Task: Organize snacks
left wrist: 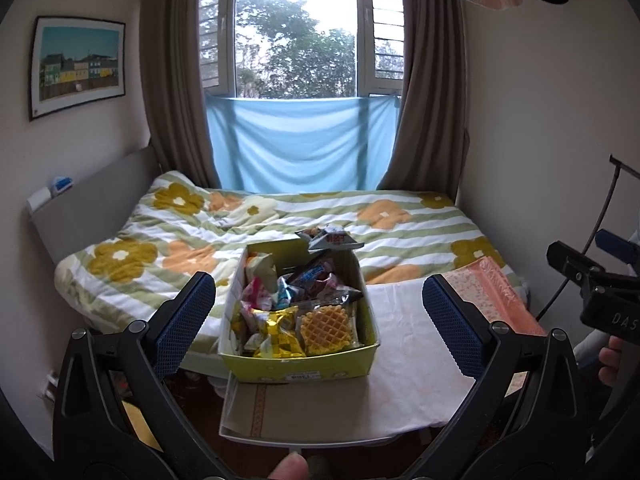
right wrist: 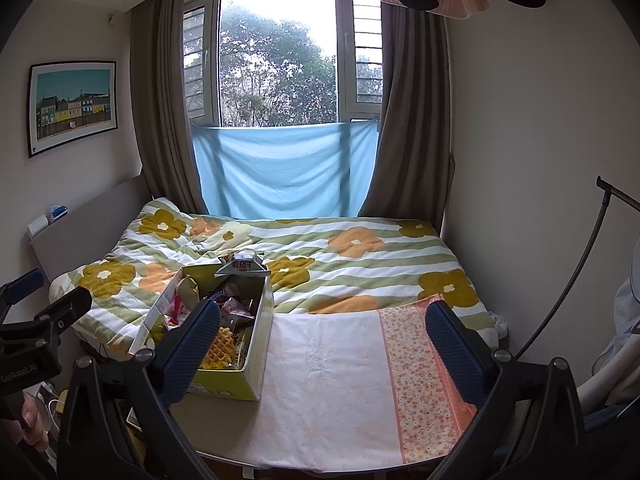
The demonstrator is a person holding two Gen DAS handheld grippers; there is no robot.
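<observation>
The left gripper (left wrist: pixel 318 312) hangs in the air with its two blue-padded fingers (left wrist: pixel 182 320) spread wide and nothing between them; in its own view the box (left wrist: pixel 298 364) of snacks sits framed in the gap at about 12 o'clock from the fingertips. The right gripper (right wrist: pixel 326 354) is likewise wide open and empty, and from its camera the same box (right wrist: pixel 224 386) lies toward 10 o'clock, partly hidden behind the left-hand pad (right wrist: pixel 188 354).

The box is yellow-green cardboard, open at the top, and stands on a small table covered with a pale cloth (right wrist: pixel 328 384) (floral strip along its 3 o'clock side). It is packed with wrapped snacks: a waffle (left wrist: pixel 326 326) in clear wrap at the near end, a gold-foil packet (left wrist: pixel 276 334) just beside it toward 9 o'clock, and a grey packet (left wrist: pixel 330 238) perched on the far rim. Beyond the table is a bed with a flowered quilt (left wrist: pixel 240 232).
</observation>
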